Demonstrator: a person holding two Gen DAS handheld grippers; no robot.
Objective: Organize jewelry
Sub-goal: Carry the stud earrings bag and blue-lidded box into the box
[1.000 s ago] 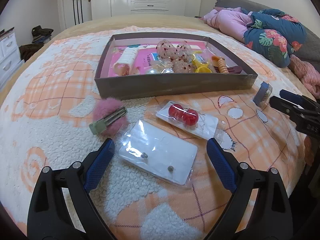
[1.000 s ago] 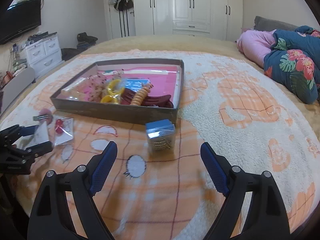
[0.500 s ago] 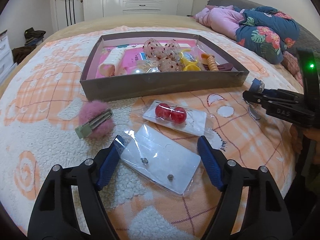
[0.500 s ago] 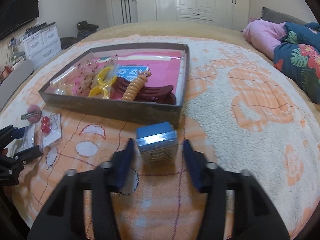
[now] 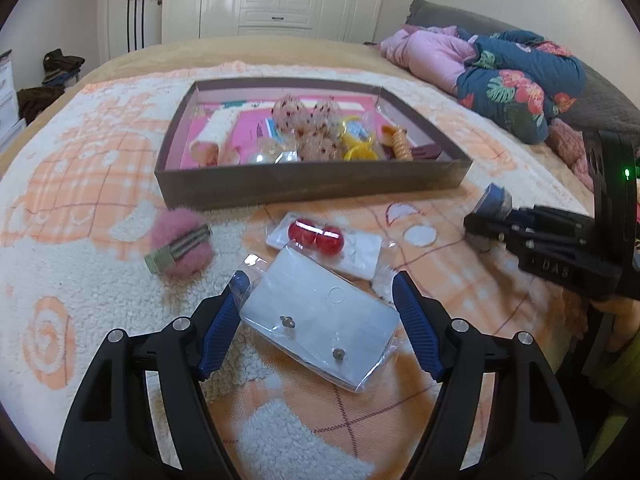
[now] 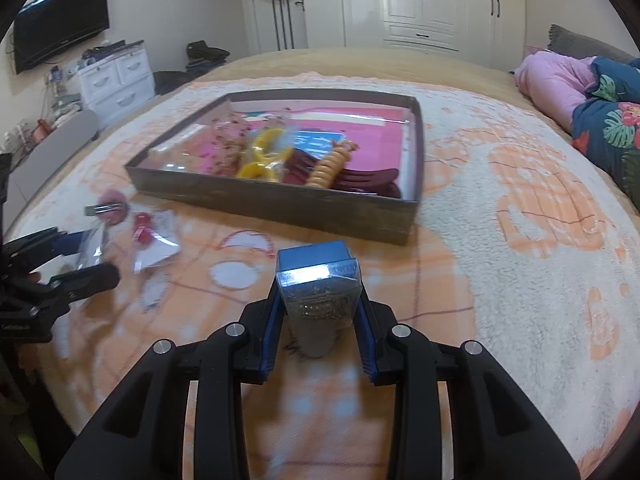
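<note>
My left gripper (image 5: 318, 284) is shut on a clear packet with a white stud-earring card (image 5: 320, 316), its blue pads pressing both side edges. My right gripper (image 6: 319, 296) is shut on a small clear box with a blue lid (image 6: 318, 280), full of tiny metal pieces; the left wrist view shows that box (image 5: 494, 200) at the right. On the blanket lie a card of red ball earrings (image 5: 316, 234) and a pink pom-pom hair clip (image 5: 180, 246). Behind them a grey-brown tray (image 5: 312, 190) holds hair clips, yellow rings and beaded balls.
Everything lies on a bed with an orange and white fleece blanket (image 6: 520, 240). Pink and floral bedding (image 5: 520, 80) is piled at the far right. White wardrobes (image 6: 420, 0) stand behind, with a chest of drawers (image 6: 116, 80) and a wall TV (image 6: 60, 28) to the left.
Both grippers have closed. The left one narrowed onto the earring card packet, which now overlaps the red earrings card. The right one moved forward and closed on the blue-lidded box.
</note>
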